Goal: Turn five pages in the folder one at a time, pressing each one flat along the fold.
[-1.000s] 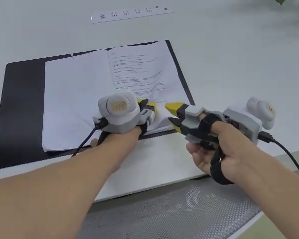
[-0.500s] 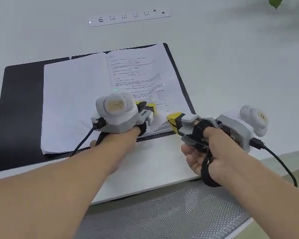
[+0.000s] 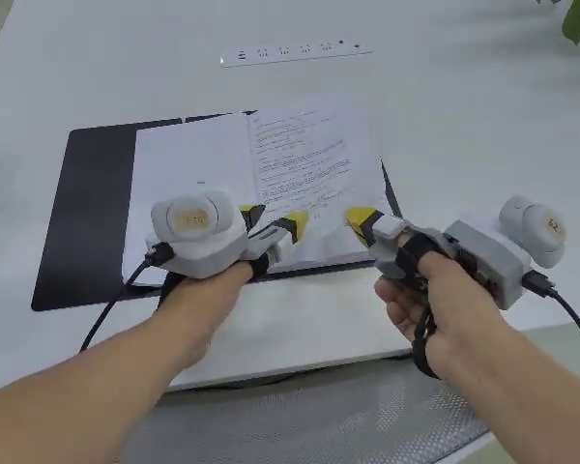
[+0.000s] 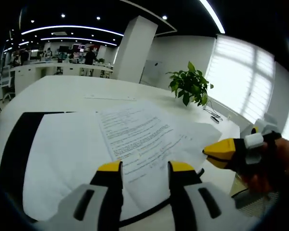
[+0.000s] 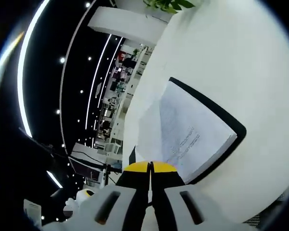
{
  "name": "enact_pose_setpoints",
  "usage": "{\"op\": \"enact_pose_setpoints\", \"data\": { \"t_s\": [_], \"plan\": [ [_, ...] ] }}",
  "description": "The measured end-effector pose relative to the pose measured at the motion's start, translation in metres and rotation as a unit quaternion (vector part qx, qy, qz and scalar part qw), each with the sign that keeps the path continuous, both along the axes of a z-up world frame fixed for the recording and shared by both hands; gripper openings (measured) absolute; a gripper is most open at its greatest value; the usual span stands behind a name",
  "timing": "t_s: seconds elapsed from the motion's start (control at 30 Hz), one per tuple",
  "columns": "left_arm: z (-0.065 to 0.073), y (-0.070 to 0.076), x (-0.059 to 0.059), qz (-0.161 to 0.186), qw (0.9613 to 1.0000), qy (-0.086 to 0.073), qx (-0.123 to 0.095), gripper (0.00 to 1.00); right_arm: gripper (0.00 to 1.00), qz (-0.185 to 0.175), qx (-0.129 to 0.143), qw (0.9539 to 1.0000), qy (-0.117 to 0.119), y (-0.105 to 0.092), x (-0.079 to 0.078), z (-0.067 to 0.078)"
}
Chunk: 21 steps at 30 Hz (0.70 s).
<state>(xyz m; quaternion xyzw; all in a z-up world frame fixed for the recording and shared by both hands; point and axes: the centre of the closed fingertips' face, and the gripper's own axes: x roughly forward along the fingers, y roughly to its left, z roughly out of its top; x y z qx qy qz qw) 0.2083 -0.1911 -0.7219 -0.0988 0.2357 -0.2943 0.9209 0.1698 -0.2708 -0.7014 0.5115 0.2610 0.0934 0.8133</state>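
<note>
The folder [image 3: 87, 213] lies open on the white table, black cover flat, with a blank left page [image 3: 188, 174] and a printed right page [image 3: 304, 164]. My left gripper [image 3: 275, 225] hovers open over the printed page's near edge, nothing between its yellow tips [image 4: 145, 168]. The printed page [image 4: 135, 139] spreads out just ahead of them. My right gripper [image 3: 360, 218] sits by the folder's near right corner, shut and empty. From its own view [image 5: 151, 167] the folder [image 5: 197, 130] lies ahead. The right gripper [image 4: 229, 151] also shows at the right of the left gripper view.
A white power strip [image 3: 295, 50] lies on the table beyond the folder. A potted plant [image 4: 190, 86] stands further off. The table's front edge [image 3: 300, 362] runs just under both hands, with a grey mesh seat [image 3: 367, 411] below it. A cable [image 3: 111, 314] trails from the left gripper.
The right gripper's jaws have gone from apart to shut, staying near the folder's near right corner. The left gripper keeps its place at the page's near edge. The head camera has shifted.
</note>
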Motion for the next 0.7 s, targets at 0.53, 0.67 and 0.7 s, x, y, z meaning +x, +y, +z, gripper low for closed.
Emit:
{"op": "enact_pose_setpoints", "data": {
  "t_s": [0.53,0.67,0.7],
  "plan": [
    [0.050,0.117,0.003,0.094,0.9942,-0.048,0.018,0.40,0.00,0.098,-0.226,0.9649,-0.091,0.075,0.007,0.035],
    [0.056,0.141,0.006,0.111,0.9920,-0.055,0.022,0.40,0.00,0.118,-0.241,0.9597,-0.084,0.091,0.013,0.027],
    [0.058,0.149,0.006,0.117,0.9913,-0.056,0.022,0.40,0.00,0.125,-0.242,0.9588,-0.081,0.098,0.015,0.023]
  ]
}}
